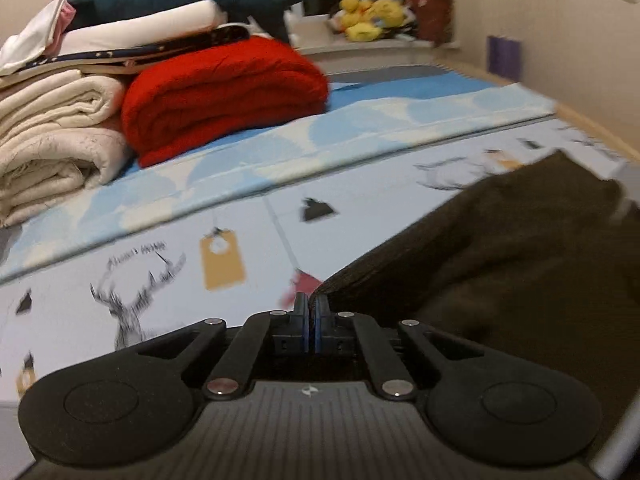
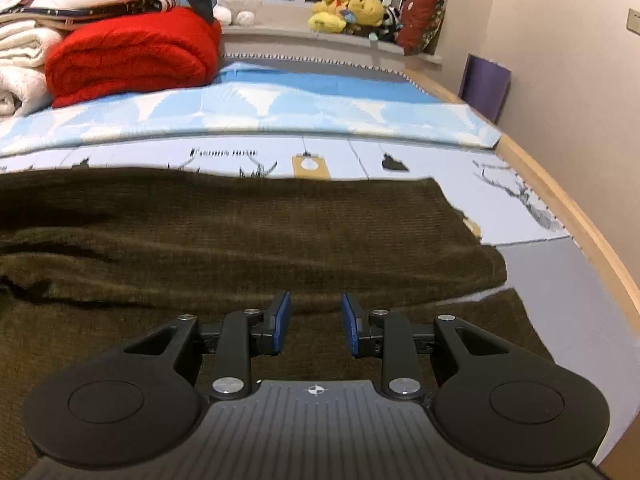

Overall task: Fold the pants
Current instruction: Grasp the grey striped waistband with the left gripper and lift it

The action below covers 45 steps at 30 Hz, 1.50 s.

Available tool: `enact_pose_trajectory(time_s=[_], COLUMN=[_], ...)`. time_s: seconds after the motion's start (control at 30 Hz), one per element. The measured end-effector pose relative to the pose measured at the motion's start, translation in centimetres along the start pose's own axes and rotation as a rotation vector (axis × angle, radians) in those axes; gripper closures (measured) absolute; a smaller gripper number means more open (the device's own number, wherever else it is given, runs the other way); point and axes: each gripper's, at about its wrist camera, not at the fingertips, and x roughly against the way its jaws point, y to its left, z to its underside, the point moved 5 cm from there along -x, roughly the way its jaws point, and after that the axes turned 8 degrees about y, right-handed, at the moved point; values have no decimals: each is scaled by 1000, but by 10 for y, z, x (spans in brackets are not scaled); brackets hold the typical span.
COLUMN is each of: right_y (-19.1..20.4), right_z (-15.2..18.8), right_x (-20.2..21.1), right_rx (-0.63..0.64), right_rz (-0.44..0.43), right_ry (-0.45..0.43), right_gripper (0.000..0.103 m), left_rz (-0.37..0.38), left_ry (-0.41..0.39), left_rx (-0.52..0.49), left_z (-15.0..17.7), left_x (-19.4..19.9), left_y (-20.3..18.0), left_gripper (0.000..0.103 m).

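Note:
The dark olive-brown knit pants lie spread across the printed mat. In the left wrist view the pants rise from my left gripper, which is shut on a corner edge of the fabric and holds it lifted above the mat. In the right wrist view my right gripper is open, its blue pads hovering just above the pants near their front fold. One pant end reaches to the right, near the mat's edge.
A red folded blanket and a stack of white and cream bedding sit at the back left. Yellow plush toys line the windowsill. The wooden bed edge and the wall run along the right.

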Motion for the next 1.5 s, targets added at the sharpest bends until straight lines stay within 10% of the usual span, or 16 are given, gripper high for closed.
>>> enact_pose_trajectory(time_s=[0.23, 0.47, 0.63, 0.87, 0.93, 1.03, 1.5], right_y=[-8, -9, -1, 14, 16, 21, 58], right_z=[11, 13, 9, -5, -12, -26, -77], right_x=[9, 14, 12, -2, -5, -13, -141], right_rx=[-18, -36, -36, -51, -95, -166, -456], right_rz=[3, -12, -24, -75, -109, -172, -381], right_ry=[-1, -1, 4, 19, 14, -4, 156], right_gripper=[74, 73, 73, 66, 65, 63, 53], left_rz=[150, 258, 282, 262, 199, 152, 108], left_ry=[120, 244, 455, 403, 348, 293, 379], left_rx=[129, 742, 916, 970, 982, 931, 865], left_z=[77, 116, 143, 126, 121, 106, 101], left_x=[32, 19, -16, -36, -35, -33, -54], left_y=[-18, 62, 73, 92, 102, 102, 95], left_gripper=[97, 67, 48, 41, 71, 79, 73])
